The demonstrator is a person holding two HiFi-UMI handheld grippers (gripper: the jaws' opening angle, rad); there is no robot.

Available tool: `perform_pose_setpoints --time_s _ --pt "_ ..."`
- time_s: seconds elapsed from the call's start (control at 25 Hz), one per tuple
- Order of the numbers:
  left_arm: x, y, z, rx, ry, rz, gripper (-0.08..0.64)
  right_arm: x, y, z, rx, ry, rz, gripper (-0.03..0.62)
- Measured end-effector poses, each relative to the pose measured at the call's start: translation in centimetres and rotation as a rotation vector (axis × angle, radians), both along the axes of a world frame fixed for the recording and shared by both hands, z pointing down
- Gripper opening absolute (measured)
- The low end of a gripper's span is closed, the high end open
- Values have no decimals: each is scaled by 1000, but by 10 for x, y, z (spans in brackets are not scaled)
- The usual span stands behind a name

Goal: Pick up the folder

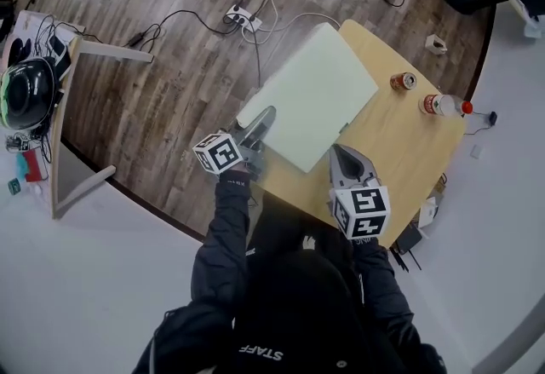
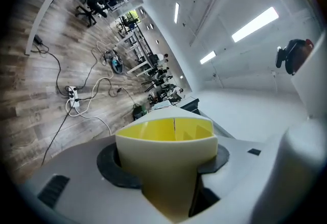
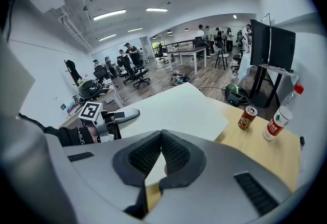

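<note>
The folder (image 1: 311, 91) is a pale, whitish slab lying slantwise over the far left part of the round wooden table (image 1: 409, 142). My left gripper (image 1: 260, 127) is shut on its left edge, which overhangs the table. In the left gripper view the folder (image 2: 163, 151) fills the space between the jaws of my left gripper (image 2: 168, 169), its yellow inside showing. My right gripper (image 1: 341, 155) holds the folder's near edge. In the right gripper view the pads of my right gripper (image 3: 162, 154) close over the folder (image 3: 173, 108).
A drinks can (image 1: 403, 81) and a red-capped bottle (image 1: 443, 104) stand on the table's right side. Cables and a power strip (image 1: 241, 19) lie on the wooden floor beyond. A small side table (image 1: 64, 134) with a helmet (image 1: 27, 91) stands at the left.
</note>
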State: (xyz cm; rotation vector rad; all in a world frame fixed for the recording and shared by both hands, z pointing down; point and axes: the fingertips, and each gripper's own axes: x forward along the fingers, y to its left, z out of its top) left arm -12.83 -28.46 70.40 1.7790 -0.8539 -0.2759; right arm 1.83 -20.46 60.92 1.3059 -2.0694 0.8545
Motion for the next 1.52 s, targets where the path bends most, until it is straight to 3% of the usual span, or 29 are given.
perform_pose_setpoints --time_s 0.44,0.8,1.2,1.52 --pt "-3 27 -132 203 -127 -88 282 5 5 -84 187 -37 2 23" --pt "16 58 -214 327 -226 -123 282 27 19 -148 331 -52 40 21" --pt "60 94 -302 504 -487 -103 282 50 52 -215 483 -58 49 23" --pt "80 124 -358 619 -680 -167 282 78 70 -254 593 -57 83 22"
